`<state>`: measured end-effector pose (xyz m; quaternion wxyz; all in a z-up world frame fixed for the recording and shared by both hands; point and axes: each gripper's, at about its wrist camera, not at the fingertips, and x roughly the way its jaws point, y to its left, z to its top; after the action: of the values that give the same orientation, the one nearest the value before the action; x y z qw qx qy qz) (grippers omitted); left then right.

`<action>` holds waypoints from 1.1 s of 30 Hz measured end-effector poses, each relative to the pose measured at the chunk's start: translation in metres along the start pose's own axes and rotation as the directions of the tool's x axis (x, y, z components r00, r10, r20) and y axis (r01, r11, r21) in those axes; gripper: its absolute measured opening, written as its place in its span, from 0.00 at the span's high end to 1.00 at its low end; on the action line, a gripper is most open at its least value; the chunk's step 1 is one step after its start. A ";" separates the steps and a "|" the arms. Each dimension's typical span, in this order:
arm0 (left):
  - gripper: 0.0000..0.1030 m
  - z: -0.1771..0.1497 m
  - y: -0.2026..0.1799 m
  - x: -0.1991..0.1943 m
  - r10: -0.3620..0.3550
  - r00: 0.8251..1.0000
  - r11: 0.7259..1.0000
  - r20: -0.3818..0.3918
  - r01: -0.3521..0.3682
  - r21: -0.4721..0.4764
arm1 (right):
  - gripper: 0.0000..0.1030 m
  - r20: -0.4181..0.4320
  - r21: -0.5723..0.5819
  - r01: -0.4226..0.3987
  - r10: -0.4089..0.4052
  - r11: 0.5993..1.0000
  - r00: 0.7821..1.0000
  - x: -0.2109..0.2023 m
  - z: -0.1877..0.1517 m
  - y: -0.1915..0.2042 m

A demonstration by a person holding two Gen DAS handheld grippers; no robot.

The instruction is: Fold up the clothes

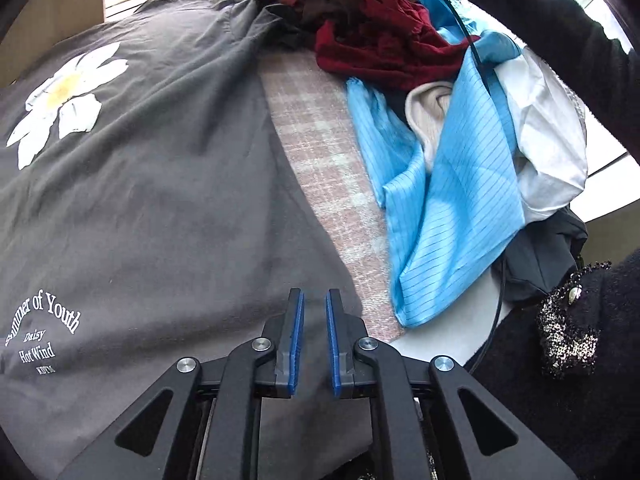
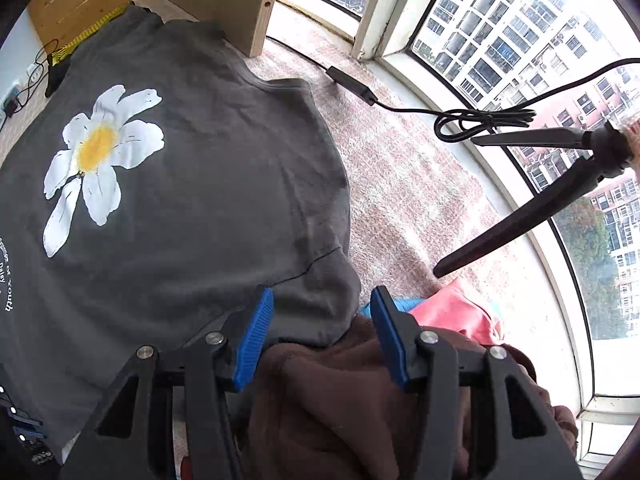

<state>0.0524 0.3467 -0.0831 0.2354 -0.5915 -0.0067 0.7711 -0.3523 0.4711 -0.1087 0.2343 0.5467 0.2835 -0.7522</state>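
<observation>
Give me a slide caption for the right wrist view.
Right gripper open over a brown garment, grey daisy T-shirt spread flat beside it.

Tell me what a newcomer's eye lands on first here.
The white daisy print on the dark grey T-shirt, spread flat over the checked cloth. Next, the heap of unfolded clothes beside it, mainly bright blue striped fabric and a dark red garment.

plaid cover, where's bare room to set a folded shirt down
One free patch of plaid cover runs between the grey daisy shirt and the window sill; a cable crosses its far end. The clothes pile crowds the near side.
</observation>
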 end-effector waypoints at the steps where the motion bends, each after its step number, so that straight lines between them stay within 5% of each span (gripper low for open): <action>1: 0.90 0.004 0.008 0.005 0.006 1.000 1.000 -0.002 -0.006 -0.008 | 0.51 0.002 -0.002 0.009 -0.008 1.000 1.000 0.007 0.003 0.000; 2: 0.90 0.007 0.014 0.009 0.007 1.000 1.000 -0.012 -0.007 -0.013 | 0.51 -0.002 -0.006 0.009 -0.009 1.000 1.000 0.013 0.006 0.001; 3: 0.90 0.008 0.019 0.014 0.008 1.000 1.000 -0.024 -0.008 -0.019 | 0.67 -0.012 -0.013 0.005 -0.005 1.000 1.000 0.017 0.007 0.003; 4: 0.90 0.007 0.021 0.018 0.003 0.999 1.000 -0.036 -0.004 -0.026 | 0.97 -0.024 -0.023 -0.001 0.000 1.000 1.000 0.022 0.008 0.005; 5: 0.90 0.005 0.023 0.021 -0.007 0.999 1.000 -0.049 0.006 -0.031 | 0.99 -0.022 -0.035 0.001 -0.002 0.999 1.000 0.022 0.008 0.008; 7: 0.87 0.001 0.025 0.023 -0.020 0.999 0.999 -0.046 0.019 -0.031 | 1.00 0.014 -0.059 0.022 -0.021 0.998 1.000 0.014 0.006 0.009; 10: 0.86 -0.002 0.027 0.020 -0.040 0.999 0.999 -0.032 0.040 -0.023 | 1.00 0.070 0.092 0.221 -0.227 0.971 0.971 0.008 0.008 -0.032; 14: 0.86 -0.005 0.031 0.018 -0.056 0.998 0.998 -0.032 0.056 -0.028 | 0.98 0.035 0.104 0.024 -0.028 0.994 0.999 0.008 0.006 -0.043; 18: 0.86 -0.006 0.031 0.016 -0.057 0.998 0.998 -0.038 0.056 -0.021 | 0.46 0.025 0.023 -0.019 0.018 1.000 1.000 0.006 0.006 -0.023; 24: 0.86 -0.006 0.032 0.015 -0.056 0.998 0.998 -0.043 0.056 -0.016 | 0.48 0.004 -0.030 0.015 -0.014 0.999 1.000 0.020 0.015 -0.001; 26: 0.86 -0.007 0.032 0.014 -0.059 0.997 0.998 -0.040 0.058 -0.019 | 0.92 -0.023 -0.044 0.031 -0.032 0.999 0.999 0.029 0.016 0.001; 27: 0.86 -0.008 0.033 0.014 -0.061 0.997 0.998 -0.038 0.060 -0.022 | 0.96 -0.013 -0.039 0.024 -0.024 0.999 1.000 0.027 0.014 0.001; 30: 0.86 -0.011 0.034 0.013 -0.070 0.997 0.997 -0.029 0.069 -0.032 | 0.97 0.084 0.009 0.042 -0.042 0.999 0.996 0.006 0.010 -0.015; 33: 0.85 -0.014 0.035 0.012 -0.079 0.997 0.996 -0.020 0.078 -0.041 | 0.97 0.050 0.112 0.074 -0.080 0.991 0.996 0.021 0.009 -0.040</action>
<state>0.0505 0.3157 -0.1081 0.2538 -0.6037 -0.0427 0.7545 -0.3911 0.4930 -0.1202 0.1823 0.5266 0.2561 -0.7899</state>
